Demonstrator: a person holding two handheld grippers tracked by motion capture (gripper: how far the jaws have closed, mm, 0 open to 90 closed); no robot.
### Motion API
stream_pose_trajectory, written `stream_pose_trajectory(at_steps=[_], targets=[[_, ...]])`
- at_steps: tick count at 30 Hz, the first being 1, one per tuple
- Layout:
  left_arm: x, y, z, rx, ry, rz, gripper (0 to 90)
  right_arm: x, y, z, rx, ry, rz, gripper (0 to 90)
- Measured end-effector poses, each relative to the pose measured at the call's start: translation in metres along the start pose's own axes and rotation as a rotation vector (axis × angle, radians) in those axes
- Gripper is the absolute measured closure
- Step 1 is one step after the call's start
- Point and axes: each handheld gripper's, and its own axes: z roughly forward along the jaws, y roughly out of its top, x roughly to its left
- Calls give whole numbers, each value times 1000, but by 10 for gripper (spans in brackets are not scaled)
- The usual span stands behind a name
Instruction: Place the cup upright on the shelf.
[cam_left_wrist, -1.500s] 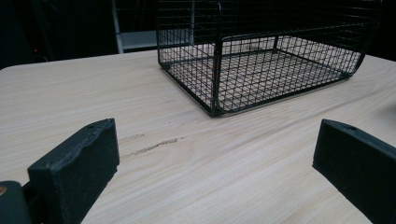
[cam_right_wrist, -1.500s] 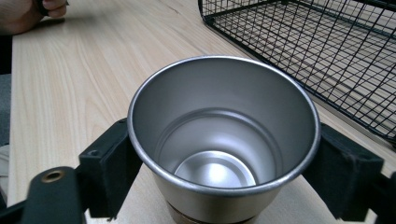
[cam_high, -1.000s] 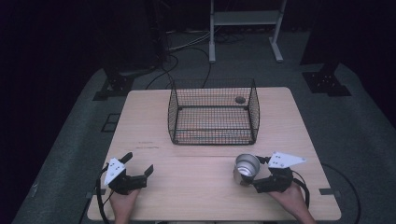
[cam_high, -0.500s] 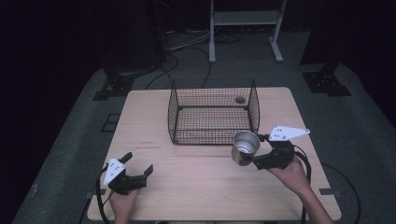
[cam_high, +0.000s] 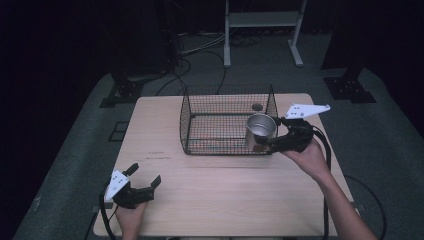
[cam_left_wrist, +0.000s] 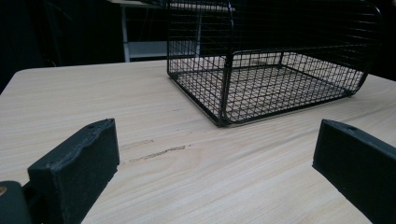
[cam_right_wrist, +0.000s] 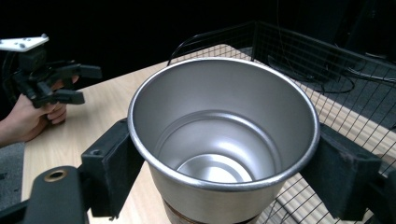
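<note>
A shiny metal cup (cam_high: 261, 129) (cam_right_wrist: 219, 140), upright and empty, hangs in the air over the right front corner of the black wire basket (cam_high: 227, 120) (cam_left_wrist: 271, 60) (cam_right_wrist: 299, 51). My right gripper (cam_high: 263, 140) (cam_right_wrist: 224, 163) is shut on the cup, one jaw pressed on each side of its wall. My left gripper (cam_high: 145, 176) (cam_left_wrist: 210, 172) rests low at the table's front left corner, open, with bare wood between its jaws. It also appears far off in the right gripper view as the left gripper (cam_right_wrist: 74, 84) in a hand.
The light wooden table (cam_high: 200, 195) has open room in front of the basket. A small round hole (cam_high: 257, 107) shows in the tabletop behind the basket. A white metal stand (cam_high: 260, 20) and cables lie on the floor beyond the table.
My right gripper has carried the cup up and forward from the front right of the table to above the basket's right front corner. The left gripper has stayed put.
</note>
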Motion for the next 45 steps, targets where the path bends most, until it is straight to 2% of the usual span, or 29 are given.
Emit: stream_pose_trajectory(at_steps=[5, 9, 16, 20, 22, 28, 35, 37, 40, 45], targets=[[-2, 0, 1, 4, -3, 9, 0, -5, 13, 10, 17, 6, -6, 176], [-2, 0, 2, 8, -6, 14, 0, -9, 29, 27, 42, 11, -22, 176], [-3, 0, 2, 13, -12, 26, 0, -17, 43, 43, 53, 7, -27, 176], [-5, 1, 4, 19, -14, 40, 0, -24, 51, 53, 58, 4, -13, 176], [-6, 1, 4, 16, -17, 37, 0, -29, 57, 62, 59, -12, -16, 176], [-6, 1, 4, 15, -18, 36, 0, -40, 68, 76, 72, -20, -1, 176], [-5, 1, 4, 13, -15, 38, 0, -46, 69, 92, 65, -19, 28, 176], [-6, 1, 4, 9, -16, 34, 0, -49, 67, 98, 75, -13, 40, 176], [-6, 1, 3, 11, -16, 39, 0, -54, 61, 110, 106, -28, 42, 176], [-6, 1, 3, 10, -15, 40, 0, -60, 55, 119, 131, -39, 52, 176]])
